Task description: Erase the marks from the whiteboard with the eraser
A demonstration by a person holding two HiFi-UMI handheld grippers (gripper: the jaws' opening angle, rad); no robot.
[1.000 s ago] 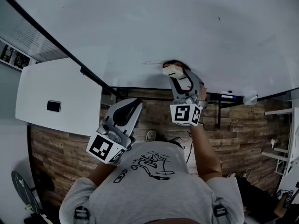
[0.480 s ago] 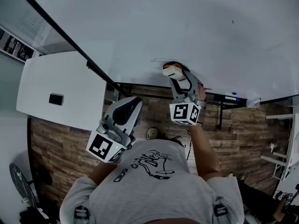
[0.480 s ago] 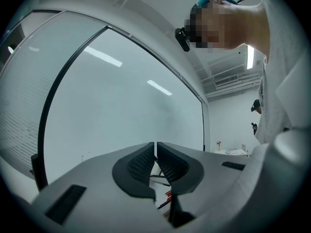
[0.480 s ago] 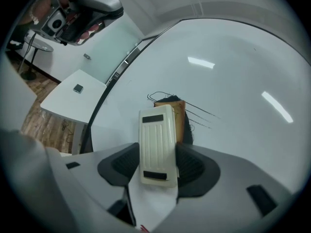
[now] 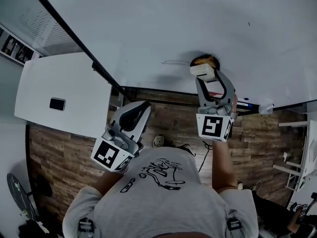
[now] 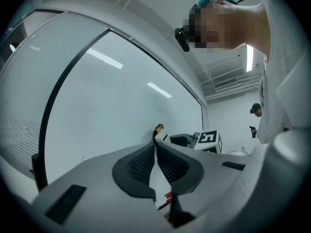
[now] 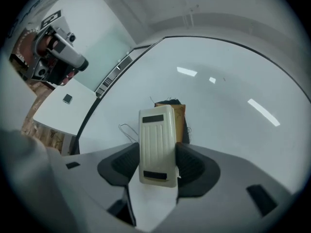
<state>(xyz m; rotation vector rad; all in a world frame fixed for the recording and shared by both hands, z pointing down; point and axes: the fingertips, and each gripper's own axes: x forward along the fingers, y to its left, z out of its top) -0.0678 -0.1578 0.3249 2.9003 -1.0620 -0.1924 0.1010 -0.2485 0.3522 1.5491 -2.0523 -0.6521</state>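
Note:
The whiteboard (image 5: pixel 148 19) fills the upper head view. My right gripper (image 5: pixel 207 77) is shut on the cream-backed eraser (image 5: pixel 203 68), whose brown felt side presses flat on the board. Its back (image 7: pixel 156 142) sits between the right gripper's (image 7: pixel 156 165) pads, and small dark marks (image 7: pixel 169 102) show round the felt's far edge. A thin pen line (image 5: pixel 173 62) lies just left of the eraser; it shows again as a thin loop (image 7: pixel 127 130). My left gripper (image 5: pixel 136 114) hangs low, off the board, shut with nothing in its jaws (image 6: pixel 155 152).
A white table (image 5: pixel 59 83) with a dark phone (image 5: pixel 57 103) stands at the left, beyond the board's black frame (image 5: pixel 74 38). Markers lie on the ledge (image 5: pixel 242 103) under the board at the right. A person (image 6: pixel 256 109) stands far off.
My right gripper has slid the eraser to the right and slightly up along the board, away from the thin pen line. The left gripper has stayed where it was.

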